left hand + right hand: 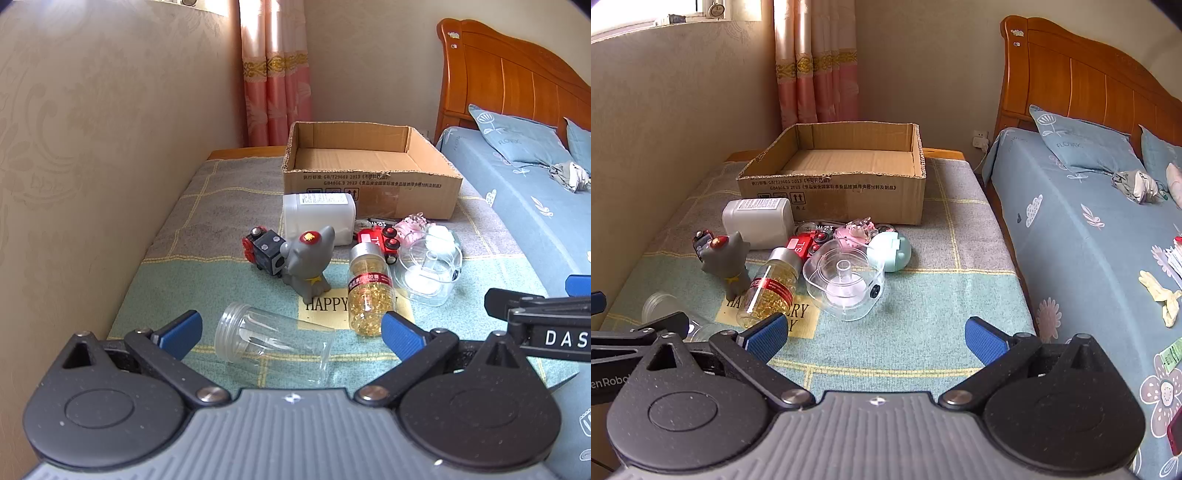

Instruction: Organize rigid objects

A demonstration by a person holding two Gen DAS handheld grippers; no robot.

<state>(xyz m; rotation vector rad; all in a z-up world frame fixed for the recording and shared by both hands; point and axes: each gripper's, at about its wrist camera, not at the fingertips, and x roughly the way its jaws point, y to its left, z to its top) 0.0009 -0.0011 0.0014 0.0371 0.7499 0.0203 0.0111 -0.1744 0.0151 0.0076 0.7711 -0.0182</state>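
From where I sit, my left hand-held gripper hangs with its jaws spread wide and empty, tipped down over the clear jar lying on its side at the near left of the bench; I judge that jar the easiest first pick. Past it stands the grey toy figure, upright beside the black block toy, with the white container behind. Further right, the bottle of golden capsules leans against the red toy car and clear plastic housing. All cluster in front of the empty cardboard box, presumably their destination. My right hand-held gripper is likewise wide open, holding nothing.
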